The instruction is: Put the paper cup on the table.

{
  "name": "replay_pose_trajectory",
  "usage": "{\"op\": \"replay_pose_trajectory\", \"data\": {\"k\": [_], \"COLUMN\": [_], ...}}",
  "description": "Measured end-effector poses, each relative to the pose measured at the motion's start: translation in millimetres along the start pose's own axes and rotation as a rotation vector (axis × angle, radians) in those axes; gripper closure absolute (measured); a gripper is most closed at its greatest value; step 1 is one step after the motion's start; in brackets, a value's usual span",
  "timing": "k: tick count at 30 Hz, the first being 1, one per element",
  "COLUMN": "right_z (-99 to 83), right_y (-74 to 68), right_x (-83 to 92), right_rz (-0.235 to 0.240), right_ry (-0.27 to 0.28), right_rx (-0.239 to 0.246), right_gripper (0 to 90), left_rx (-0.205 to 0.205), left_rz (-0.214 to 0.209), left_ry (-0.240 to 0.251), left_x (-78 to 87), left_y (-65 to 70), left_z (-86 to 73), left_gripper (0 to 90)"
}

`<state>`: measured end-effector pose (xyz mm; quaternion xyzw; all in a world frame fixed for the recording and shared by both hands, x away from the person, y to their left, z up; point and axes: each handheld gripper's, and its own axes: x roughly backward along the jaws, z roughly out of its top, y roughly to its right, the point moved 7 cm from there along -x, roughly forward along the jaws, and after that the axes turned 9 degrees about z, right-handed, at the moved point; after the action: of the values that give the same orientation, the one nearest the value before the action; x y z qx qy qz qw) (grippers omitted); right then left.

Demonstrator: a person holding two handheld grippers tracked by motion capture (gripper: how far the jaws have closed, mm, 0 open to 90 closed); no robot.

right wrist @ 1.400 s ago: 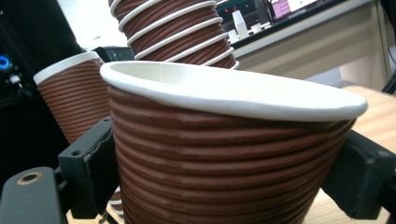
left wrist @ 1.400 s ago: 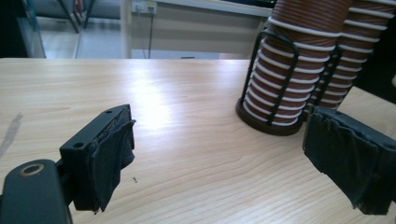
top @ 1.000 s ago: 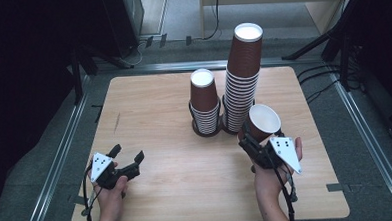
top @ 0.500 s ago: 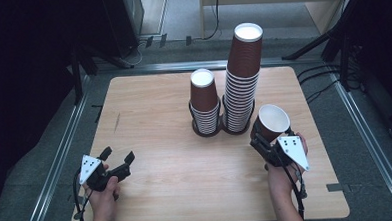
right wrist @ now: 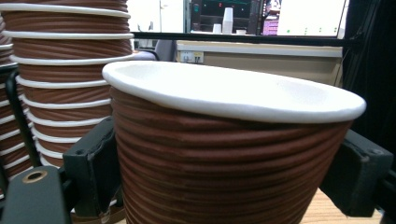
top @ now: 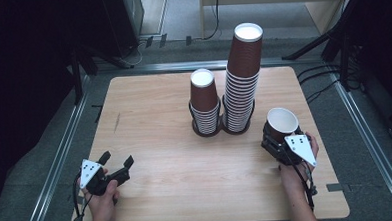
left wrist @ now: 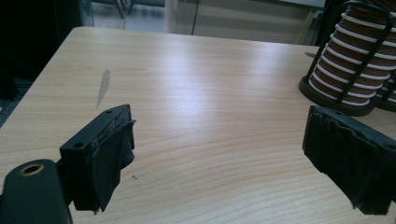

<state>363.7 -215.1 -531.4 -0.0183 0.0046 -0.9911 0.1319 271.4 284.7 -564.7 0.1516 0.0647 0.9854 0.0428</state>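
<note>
Two stacks of brown paper cups stand mid-bench point(top: 149, 112), the tall stack point(top: 243, 83) and the short stack point(top: 204, 102) side by side, each in a black wire holder. Largest change: the right gripper point(top: 278, 139) has come away from the tall stack, toward the person and the right edge of the bench, and sits lower than a second ago. It carries the single cup point(top: 281, 123), mouth up and tilted slightly; the cup was beside the tall stack's base in the earlier frames and now stands clearly apart from it. In the right gripper view the jaws are clamped on the cup's ribbed wall point(right wrist: 224, 158), one pad each side, with the tall stack point(right wrist: 60, 74) behind at left. Judgement: one cup has been separated and is being brought to a spot on the near right of the bench; setting it down looks like the next step, not yet done.

Smaller change: the left gripper point(top: 117, 166) has drifted a little toward the near left corner. Its jaws stand wide apart with nothing between them, bare wood under them in the left gripper view point(left wrist: 219, 154), idle. Stacks unmoved.
</note>
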Motion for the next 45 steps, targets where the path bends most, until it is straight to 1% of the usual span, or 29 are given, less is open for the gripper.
{"op": "replay_pose_trajectory", "data": {"k": [1,4,6,13,16,18,20,22,31,36,41,45], "right_z": [-1.7,-7.1,-9.8,-13.6,-14.1,-15.3,-16.7,-18.1,-24.3,-25.3,-25.3,-25.2], "right_y": [1.6,8.2,11.1,16.9,19.6,20.0,20.9,20.7,21.2,21.0,21.2,21.4], "right_x": [-0.4,-2.5,-3.6,-2.7,-1.9,-1.9,-2.5,-3.4,-5.7,-6.1,-5.3,-3.8], "right_rz": [0.006,0.000,-0.010,-0.040,-0.045,-0.043,-0.046,-0.044,-0.055,-0.048,-0.044,-0.043], "right_ry": [-0.002,-0.014,-0.021,-0.029,-0.033,-0.039,-0.045,-0.049,-0.080,-0.090,-0.096,-0.106], "right_rx": [-0.012,-0.024,-0.020,0.003,0.001,-0.007,0.003,-0.010,0.003,0.005,-0.009,-0.009], "right_gripper": [12.3,12.2,12.1,12.0,11.9,11.8,11.8,11.7,11.6,11.5,11.4,10.9], "left_rx": [0.006,0.015,0.024,0.014,0.006,0.007,0.009,0.010,0.015,0.020,0.019,0.022], "left_rz": [-0.007,-0.014,-0.011,-0.012,-0.014,-0.015,-0.017,-0.019,-0.030,-0.034,-0.036,-0.037], "left_ry": [0.001,0.014,0.016,0.017,0.016,0.017,0.018,0.019,0.022,0.023,0.024,0.023], "left_x": [0.4,0.7,0.0,-1.4,-1.6,-1.7,-1.9,-2.0,-2.0,-2.1,-1.9,-1.9], "left_y": [0.0,-0.5,-1.9,0.4,1.5,1.5,1.5,1.5,1.5,1.1,1.2,1.1], "left_z": [-0.2,0.2,0.3,0.0,-0.3,-0.3,-0.1,0.0,0.4,0.7,0.7,0.8], "left_gripper": [9.2,9.2,9.2,9.2,9.2,9.2,9.2,9.2,9.3,9.3,9.3,9.3]}}
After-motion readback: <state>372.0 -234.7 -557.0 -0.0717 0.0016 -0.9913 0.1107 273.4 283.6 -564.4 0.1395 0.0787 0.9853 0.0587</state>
